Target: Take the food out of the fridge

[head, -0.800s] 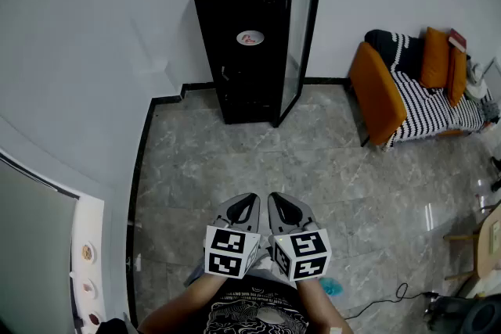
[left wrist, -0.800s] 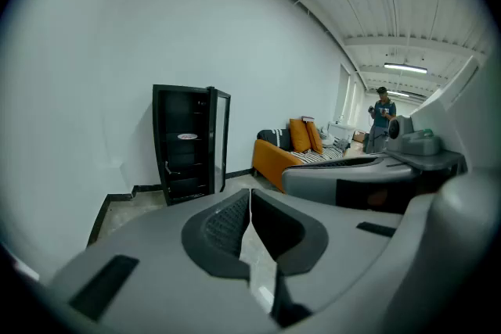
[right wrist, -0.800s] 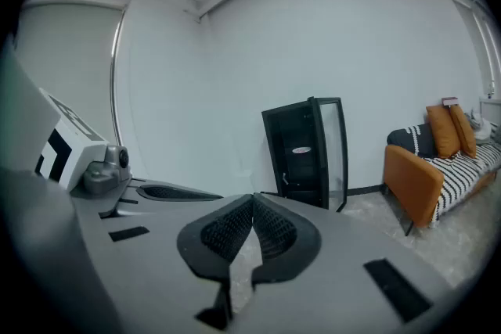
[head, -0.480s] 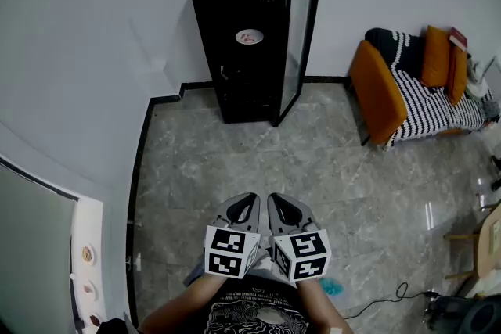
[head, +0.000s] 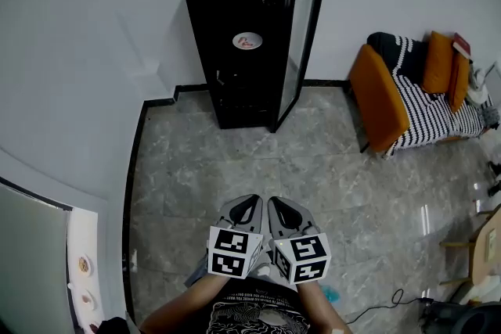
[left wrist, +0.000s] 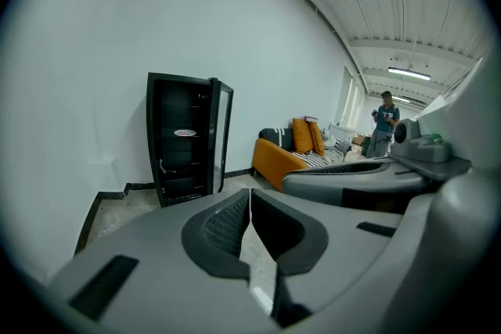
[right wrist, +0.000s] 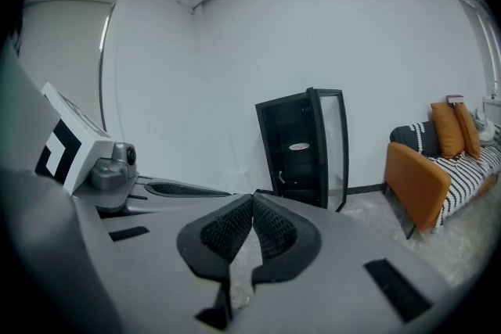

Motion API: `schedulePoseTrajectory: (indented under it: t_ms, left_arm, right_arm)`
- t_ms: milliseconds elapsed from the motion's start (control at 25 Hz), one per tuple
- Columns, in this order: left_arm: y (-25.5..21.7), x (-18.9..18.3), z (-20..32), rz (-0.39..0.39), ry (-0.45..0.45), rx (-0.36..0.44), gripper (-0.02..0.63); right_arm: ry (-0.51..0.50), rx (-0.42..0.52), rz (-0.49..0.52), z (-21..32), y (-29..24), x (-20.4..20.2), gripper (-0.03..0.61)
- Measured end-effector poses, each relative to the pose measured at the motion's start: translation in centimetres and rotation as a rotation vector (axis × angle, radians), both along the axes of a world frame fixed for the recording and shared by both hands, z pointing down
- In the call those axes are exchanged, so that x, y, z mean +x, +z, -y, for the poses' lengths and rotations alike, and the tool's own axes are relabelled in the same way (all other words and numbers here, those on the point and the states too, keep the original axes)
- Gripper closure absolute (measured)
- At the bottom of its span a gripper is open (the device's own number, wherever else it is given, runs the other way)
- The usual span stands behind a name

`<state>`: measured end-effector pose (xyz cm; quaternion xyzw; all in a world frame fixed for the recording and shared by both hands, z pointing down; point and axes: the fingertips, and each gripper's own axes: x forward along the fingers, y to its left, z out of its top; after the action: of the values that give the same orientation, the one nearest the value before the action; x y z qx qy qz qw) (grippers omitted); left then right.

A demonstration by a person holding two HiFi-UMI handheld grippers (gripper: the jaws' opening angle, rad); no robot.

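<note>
A black fridge [head: 237,51] stands against the far white wall with its glass door [head: 301,43] swung open to the right. A white plate of food [head: 246,41] lies on an upper shelf inside, also the plate [left wrist: 185,133] in the left gripper view and the plate [right wrist: 298,146] in the right gripper view. My left gripper [head: 254,201] and right gripper [head: 274,202] are side by side close to my body, well short of the fridge. Both are shut with nothing between the jaws.
An orange sofa [head: 381,98] with a striped blanket and orange cushions stands at the right. A black skirting runs along the wall on the left [head: 131,184]. A cable [head: 387,301] lies on the grey stone floor. A person [left wrist: 383,129] stands far off in the left gripper view.
The fridge has grown slightly larger and shifted left in the head view as I come closer. Both grippers stay together and shut.
</note>
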<state>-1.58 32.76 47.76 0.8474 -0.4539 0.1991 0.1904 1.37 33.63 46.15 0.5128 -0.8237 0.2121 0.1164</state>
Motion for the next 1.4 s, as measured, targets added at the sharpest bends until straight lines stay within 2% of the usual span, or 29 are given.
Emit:
schedulePoseTrajectory:
  t_ms: [440, 880, 1080, 1400]
  left_arm:
    - [-0.7, -2.8, 12.9, -0.034, 0.014, -0.016, 0.594]
    - [-2.7, -8.7, 25.5, -0.105, -0.003, -0.023, 0.594]
    - [-2.8, -10.0, 29.1, -0.115, 0.014, -0.036, 0.594]
    - [-2.1, -8.7, 32.4, -0.118, 0.039, -0.045, 0.594]
  right_arm:
    - [-0.007, -0.033, -0.021, 12.4, -0.2, -3.3, 0.557]
    - [-0.027, -0.031, -0.066, 24.5, -1.9, -9.2, 0.557]
    - [-0.028, -0.041, -0.1, 27.9, -2.4, -10.6, 0.557]
    - [-0.019, -0.042, -0.109, 31.6, -1.9, -9.8, 0.557]
